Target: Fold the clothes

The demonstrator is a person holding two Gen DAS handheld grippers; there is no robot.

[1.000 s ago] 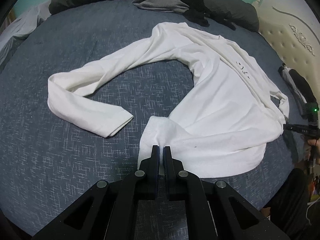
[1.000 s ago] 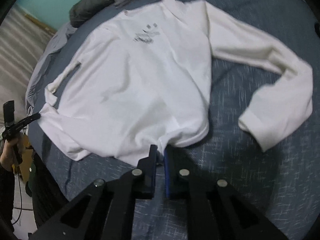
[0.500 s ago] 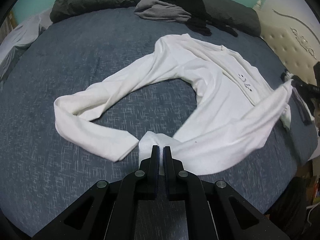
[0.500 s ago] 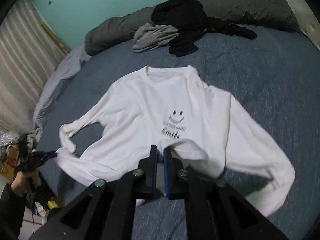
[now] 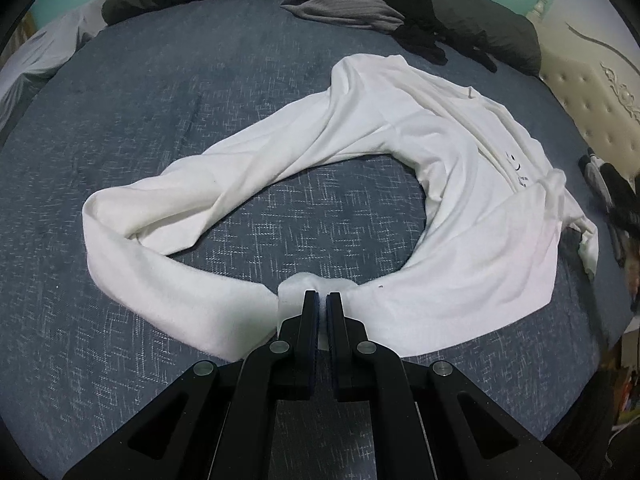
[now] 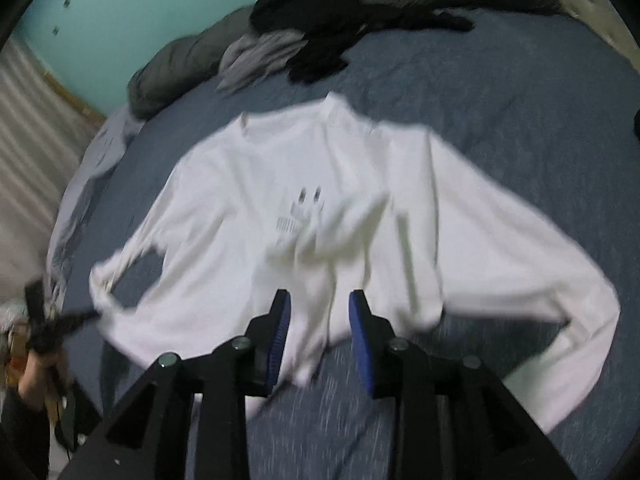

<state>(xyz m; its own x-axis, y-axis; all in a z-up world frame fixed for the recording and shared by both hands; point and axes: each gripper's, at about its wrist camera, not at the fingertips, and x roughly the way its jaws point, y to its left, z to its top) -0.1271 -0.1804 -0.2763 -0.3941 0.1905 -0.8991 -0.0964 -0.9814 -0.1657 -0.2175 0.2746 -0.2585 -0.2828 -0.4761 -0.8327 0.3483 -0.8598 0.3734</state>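
Left hand-held gripper (image 5: 322, 300) pinching white shirt (image 5: 460, 184) hem; right hand-held gripper (image 6: 320, 300) spread above shirt.

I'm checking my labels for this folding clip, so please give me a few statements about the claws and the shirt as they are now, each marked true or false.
1. The left claw is shut on the white shirt. True.
2. The right claw is clamped on the shirt's hem. False: its jaws stand apart, with the cloth loose between them.
3. The shirt's print faces up. True.
4. The shirt lies on a wooden table. False: it lies on a blue-grey bed cover.
5. Grey clothes and black clothes lie heaped at the far side of the bed. True.
6. The shirt is already folded into a neat rectangle. False: its sleeves are spread out.
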